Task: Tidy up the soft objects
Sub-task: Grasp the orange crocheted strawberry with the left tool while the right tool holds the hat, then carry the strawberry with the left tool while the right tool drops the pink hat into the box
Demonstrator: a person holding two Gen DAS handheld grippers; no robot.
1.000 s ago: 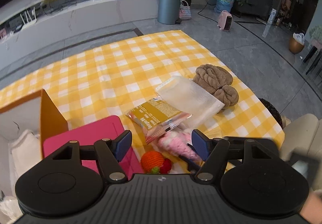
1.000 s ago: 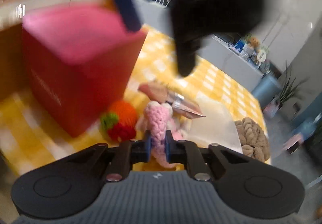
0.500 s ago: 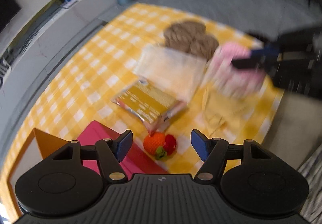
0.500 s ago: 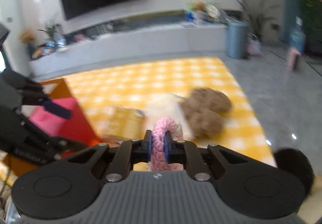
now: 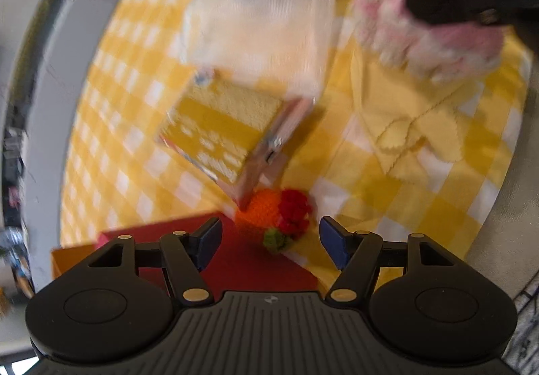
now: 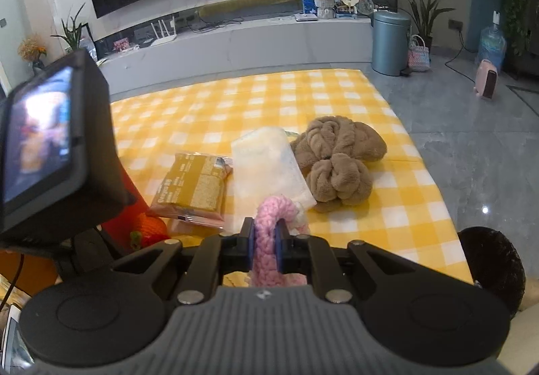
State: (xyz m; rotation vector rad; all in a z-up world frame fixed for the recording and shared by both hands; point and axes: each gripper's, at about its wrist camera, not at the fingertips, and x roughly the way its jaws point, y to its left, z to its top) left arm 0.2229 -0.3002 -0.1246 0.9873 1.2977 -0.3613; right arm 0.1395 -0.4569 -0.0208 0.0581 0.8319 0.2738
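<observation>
My right gripper [image 6: 264,240] is shut on a pink crocheted toy [image 6: 269,227], lifted above the yellow checked cloth [image 6: 269,99]. The same pink toy [image 5: 427,35] shows at the left wrist view's upper right, clamped in the right gripper's dark fingers [image 5: 471,1]. My left gripper [image 5: 271,245] points steeply down with its jaws wide open and nothing between them, just above an orange and red crocheted fruit [image 5: 276,216]. A brown knotted plush [image 6: 337,159], a clear bag [image 6: 269,166] and a gold snack pack [image 6: 195,186] lie on the cloth.
A red box [image 5: 235,257] and an orange box [image 5: 67,257] sit under the left gripper. A pale yellow cloth [image 5: 404,119] lies beneath the lifted pink toy. The left gripper's camera body [image 6: 50,146] fills the right wrist view's left side. Grey floor lies past the table's right edge.
The right gripper lifted the pink toy off the cloth and now holds it up at the right. The left gripper tipped down and sank toward the orange and red fruit.
</observation>
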